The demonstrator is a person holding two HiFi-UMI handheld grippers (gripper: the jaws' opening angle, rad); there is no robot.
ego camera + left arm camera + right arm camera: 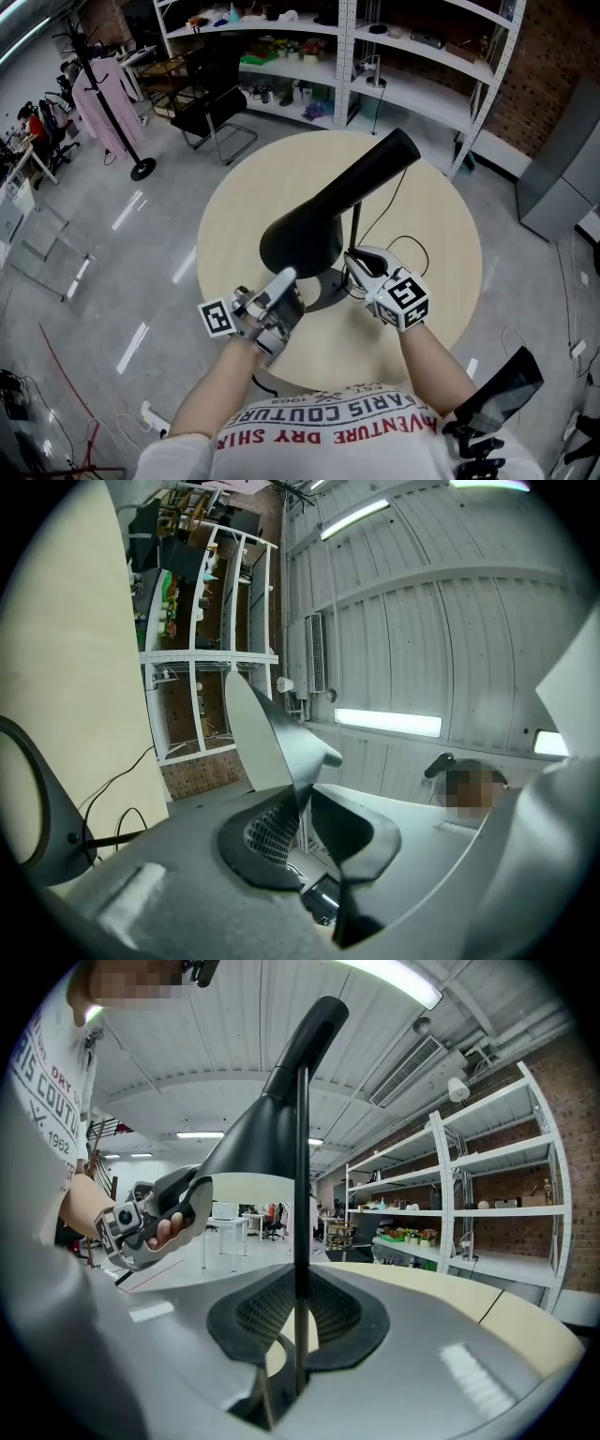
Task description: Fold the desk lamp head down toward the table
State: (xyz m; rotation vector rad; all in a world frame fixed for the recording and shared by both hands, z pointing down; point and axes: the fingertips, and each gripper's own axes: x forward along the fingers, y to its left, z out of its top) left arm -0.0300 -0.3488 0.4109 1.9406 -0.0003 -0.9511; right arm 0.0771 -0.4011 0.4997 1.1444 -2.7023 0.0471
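Note:
A black desk lamp stands on the round beige table (427,211). Its cone-shaped head (337,202) slants up and away from me on a thin stem (355,225) over a round base (328,292). My left gripper (281,283) is shut on the lower rim of the head (272,733), whose thin edge runs down between the pads (267,832). To the right, my right gripper (354,267) is shut on the stem (301,1194) low down, close above the base. The right gripper view shows the head (267,1124) overhead and the left gripper (155,1213) at its rim.
The lamp's black cable (405,246) loops across the table behind the base. White shelving (412,66) stands beyond the table, with a black chair (211,117) and a coat rack (108,103) on the floor at the left. The table's near edge is close to my body.

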